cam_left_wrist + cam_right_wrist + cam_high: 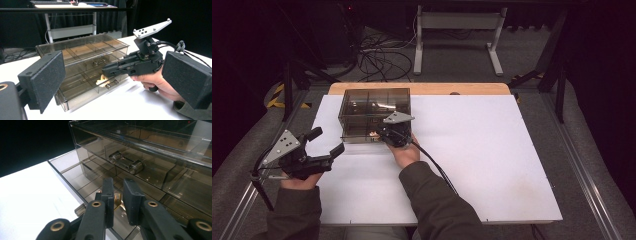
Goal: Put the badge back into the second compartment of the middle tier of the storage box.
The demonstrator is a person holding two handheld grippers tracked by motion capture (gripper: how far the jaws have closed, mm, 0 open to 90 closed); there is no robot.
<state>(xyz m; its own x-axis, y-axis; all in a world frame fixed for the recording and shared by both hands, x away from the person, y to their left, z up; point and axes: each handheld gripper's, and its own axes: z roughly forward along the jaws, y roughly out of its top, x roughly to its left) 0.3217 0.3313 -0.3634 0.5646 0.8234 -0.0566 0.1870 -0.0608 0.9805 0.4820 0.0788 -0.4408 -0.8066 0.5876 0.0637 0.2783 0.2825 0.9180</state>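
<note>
A smoky clear drawer box [374,102] stands at the table's far left, its lower drawer [75,85] pulled out toward me. My right gripper [377,134] reaches over that drawer, jaws a narrow gap apart. In the right gripper view the right gripper [116,182] hangs over a front compartment, with a small brass-and-cream piece [116,198] low in the gap; the pads do not both press on it. The left gripper view shows the cream piece [102,80] just under the right gripper's tips. My left gripper [328,141] rests left of the box, its pads [45,77] wide apart with nothing between them.
The upper drawer is closed, with a metal handle [126,162] on its front. The white table sheet [482,150] stretches wide to the right of the box. A wooden edge [422,88] borders the back. Cables and a white stand [457,30] lie on the floor beyond.
</note>
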